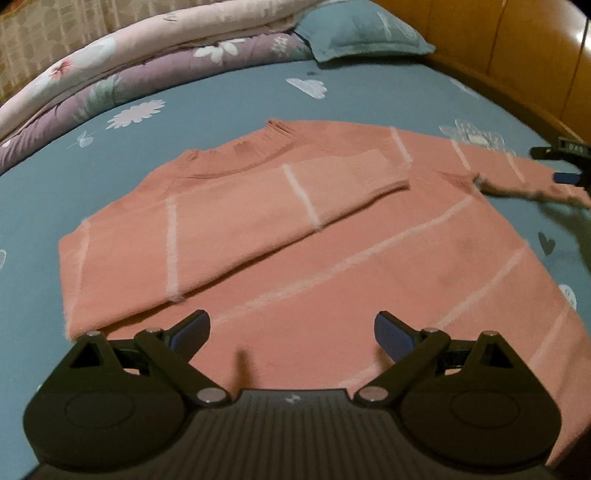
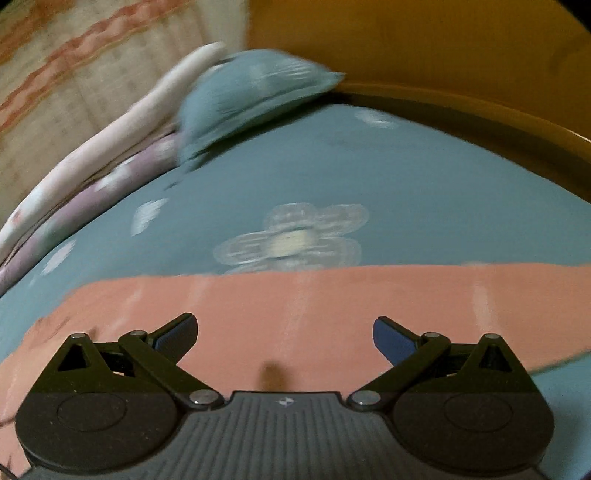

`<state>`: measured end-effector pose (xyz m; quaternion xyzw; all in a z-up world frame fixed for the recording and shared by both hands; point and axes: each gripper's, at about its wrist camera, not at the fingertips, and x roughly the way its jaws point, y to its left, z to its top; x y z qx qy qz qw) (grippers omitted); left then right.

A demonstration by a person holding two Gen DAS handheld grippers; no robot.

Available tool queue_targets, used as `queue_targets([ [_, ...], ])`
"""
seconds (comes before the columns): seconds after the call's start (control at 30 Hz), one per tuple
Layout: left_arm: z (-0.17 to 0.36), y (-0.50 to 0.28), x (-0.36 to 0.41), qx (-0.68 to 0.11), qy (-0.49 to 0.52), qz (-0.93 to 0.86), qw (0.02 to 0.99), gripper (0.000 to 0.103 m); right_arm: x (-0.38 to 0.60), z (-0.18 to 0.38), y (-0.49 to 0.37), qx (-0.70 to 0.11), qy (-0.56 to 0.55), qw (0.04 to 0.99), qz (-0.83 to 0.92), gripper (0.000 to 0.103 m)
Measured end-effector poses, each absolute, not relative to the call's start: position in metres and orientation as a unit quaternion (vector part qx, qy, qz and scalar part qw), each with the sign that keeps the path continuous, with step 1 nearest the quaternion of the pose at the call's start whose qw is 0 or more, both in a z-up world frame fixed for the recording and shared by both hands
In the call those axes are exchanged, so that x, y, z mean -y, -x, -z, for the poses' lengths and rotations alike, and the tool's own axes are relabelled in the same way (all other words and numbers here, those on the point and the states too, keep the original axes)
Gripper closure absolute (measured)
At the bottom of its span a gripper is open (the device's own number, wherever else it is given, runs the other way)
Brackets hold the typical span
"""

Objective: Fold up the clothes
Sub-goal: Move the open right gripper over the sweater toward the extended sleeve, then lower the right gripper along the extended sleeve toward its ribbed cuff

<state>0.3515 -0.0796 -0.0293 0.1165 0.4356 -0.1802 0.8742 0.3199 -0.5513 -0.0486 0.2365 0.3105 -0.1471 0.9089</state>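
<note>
A salmon-pink knitted sweater with pale stripes [image 1: 332,236] lay flat on the teal flower-printed bed sheet [image 1: 221,96], one sleeve folded across its chest toward 2 o'clock. The left tongs [image 1: 291,334] stood wide apart over the sweater's lower body, holding nothing. The right tongs [image 2: 283,334] were equally spread above the other sleeve [image 2: 332,295], empty. A teal pillow [image 1: 362,31] sat at 12 o'clock beside a folded floral quilt [image 1: 110,74].
</note>
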Motion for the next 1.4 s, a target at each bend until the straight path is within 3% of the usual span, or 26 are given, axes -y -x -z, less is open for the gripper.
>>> queue_targets([
  [0.43, 0.033, -0.362, 0.120, -0.437, -0.143, 0.217, 0.861, 0.007, 0.619, 0.063, -0.236, -0.220, -0.355, 0.881, 0.223, 0.000],
  [0.8, 0.035, -0.362, 0.128, -0.441, -0.150, 0.226, 0.855, 0.007, 0.628, 0.070, -0.286, -0.266, -0.317, 0.895, 0.164, 0.000],
  [1.07, 0.039, -0.367, 0.124, -0.448, -0.140, 0.221, 0.855, 0.007, 0.671, 0.056, -0.253, -0.232, -0.341, 0.873, 0.261, 0.000],
  [1.4, 0.036, -0.363, 0.137, -0.443, -0.150, 0.264, 0.844, 0.007, 0.623, 0.052, -0.275, -0.265, -0.322, 0.890, 0.186, 0.000],
])
